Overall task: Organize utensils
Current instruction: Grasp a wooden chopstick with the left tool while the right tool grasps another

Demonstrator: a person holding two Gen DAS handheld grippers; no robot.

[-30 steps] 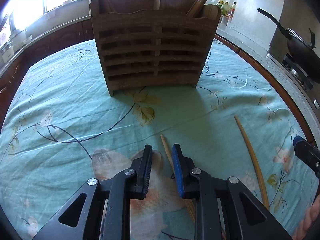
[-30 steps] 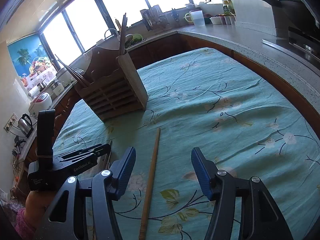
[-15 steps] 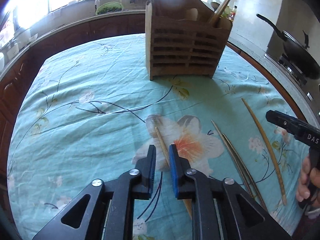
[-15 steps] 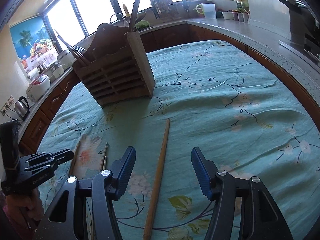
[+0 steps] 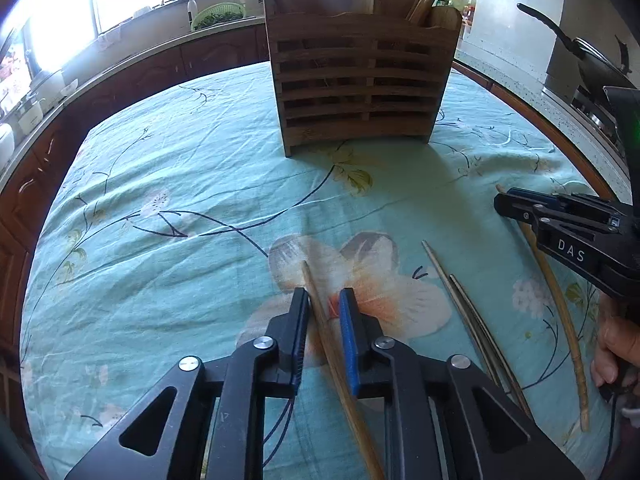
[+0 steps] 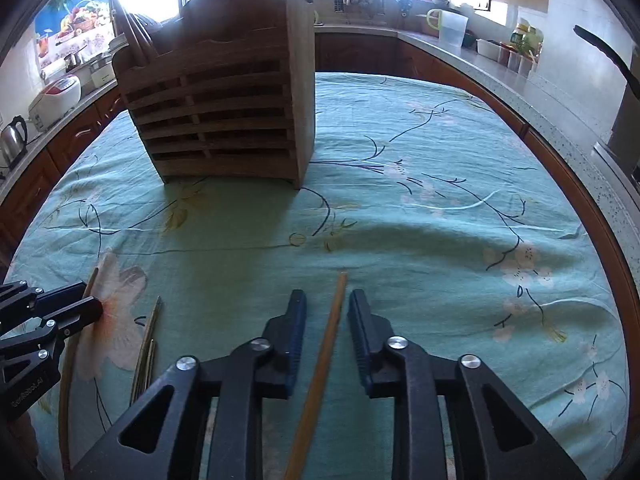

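Left hand-held gripper (image 5: 324,300) a little apart around a wooden stick (image 5: 320,312) lying on the flowery worktop (image 5: 160,208), right hand-held gripper (image 6: 327,300) apart around another stick (image 6: 334,312), wooden holder (image 5: 356,84) standing behind

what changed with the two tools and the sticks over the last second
The right tool narrowed its opening and now straddles a wooden stick, not yet clamped. The left tool pulled back from the wooden holder then neared it again, and stands a little wider around its own stick, touching one finger. The holder, the pair of thin chopsticks and the cloth stayed put.
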